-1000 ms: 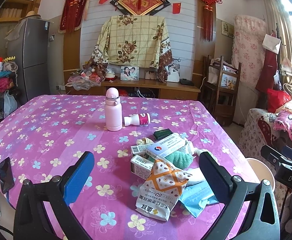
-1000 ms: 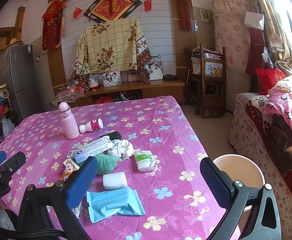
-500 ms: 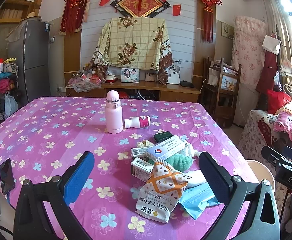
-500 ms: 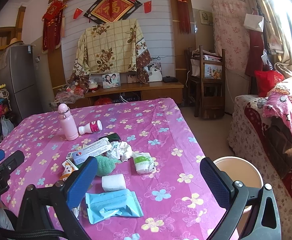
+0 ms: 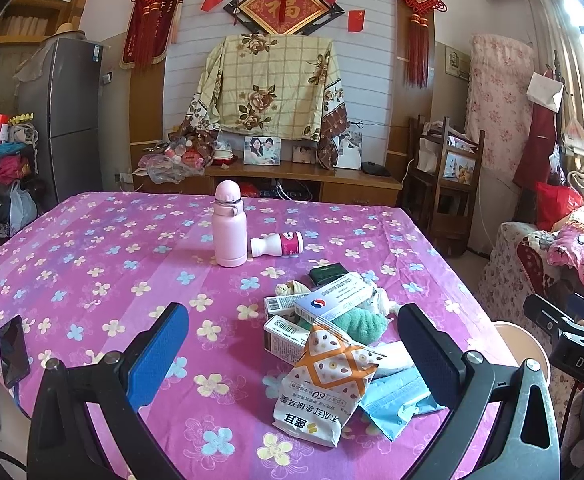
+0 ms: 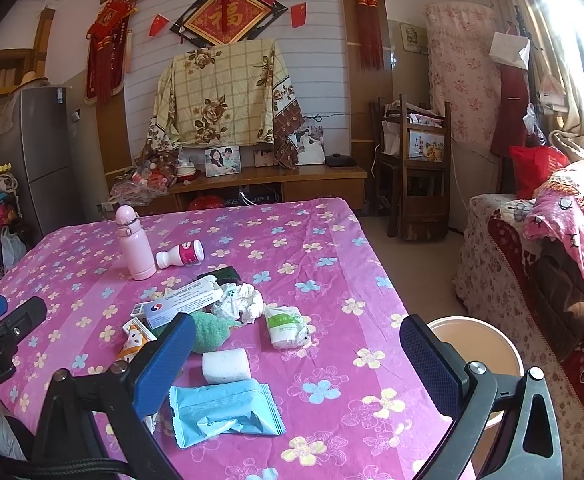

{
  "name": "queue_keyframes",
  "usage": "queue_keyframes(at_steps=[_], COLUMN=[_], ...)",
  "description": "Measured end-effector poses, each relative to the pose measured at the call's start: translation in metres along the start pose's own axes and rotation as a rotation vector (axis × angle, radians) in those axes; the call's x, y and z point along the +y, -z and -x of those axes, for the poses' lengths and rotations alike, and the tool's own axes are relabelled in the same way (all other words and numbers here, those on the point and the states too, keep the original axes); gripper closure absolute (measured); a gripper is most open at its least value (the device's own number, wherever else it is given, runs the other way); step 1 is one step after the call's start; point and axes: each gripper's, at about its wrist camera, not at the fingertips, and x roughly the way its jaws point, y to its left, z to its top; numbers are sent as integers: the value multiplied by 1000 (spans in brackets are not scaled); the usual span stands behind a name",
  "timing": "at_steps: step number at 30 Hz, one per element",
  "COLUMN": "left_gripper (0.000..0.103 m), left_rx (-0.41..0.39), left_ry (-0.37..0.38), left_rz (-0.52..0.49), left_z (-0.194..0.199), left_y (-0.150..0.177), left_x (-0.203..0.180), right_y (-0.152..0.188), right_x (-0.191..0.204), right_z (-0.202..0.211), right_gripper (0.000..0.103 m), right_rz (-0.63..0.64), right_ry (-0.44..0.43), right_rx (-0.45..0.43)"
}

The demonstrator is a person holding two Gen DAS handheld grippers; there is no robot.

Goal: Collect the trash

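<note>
Both grippers hover above the near edge of the table [image 6: 332, 240], which is covered in a pink flowered cloth. The left gripper [image 5: 292, 356] has its fingers wide apart and holds nothing; the right gripper [image 6: 298, 364] is the same, fingers spread and empty.

The trash lies in a loose heap on the table's right half: a snack bag [image 5: 326, 388], a blue wipes packet [image 6: 225, 410], a white foam block [image 6: 225, 366], a green sponge [image 6: 207, 330], a crumpled tissue [image 6: 239, 300], a long white box [image 6: 179, 306] and a small white pouch [image 6: 285, 326]. Farther back stand a pink bottle [image 5: 229, 230] and, just beside it, a small bottle [image 5: 277, 244] lying on its side. A bin [image 6: 480, 350] sits on the floor by the table's right edge.
</note>
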Motion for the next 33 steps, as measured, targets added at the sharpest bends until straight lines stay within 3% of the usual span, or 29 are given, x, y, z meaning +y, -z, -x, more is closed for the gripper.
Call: queue_keyframes(at_steps=[24,33], left_gripper=[0,0], left_rx=[17,71], left_ry=[3,7], left_rz=[9,3], left_z=[-5,-19], left_y=[8,21], left_x=[3,10], right_y=[7,14], right_x=[0,2], right_z=[-6,-18], right_gripper=[0,0], right_rz=[29,67], right_ry=[6,10], right_rx=[44,93])
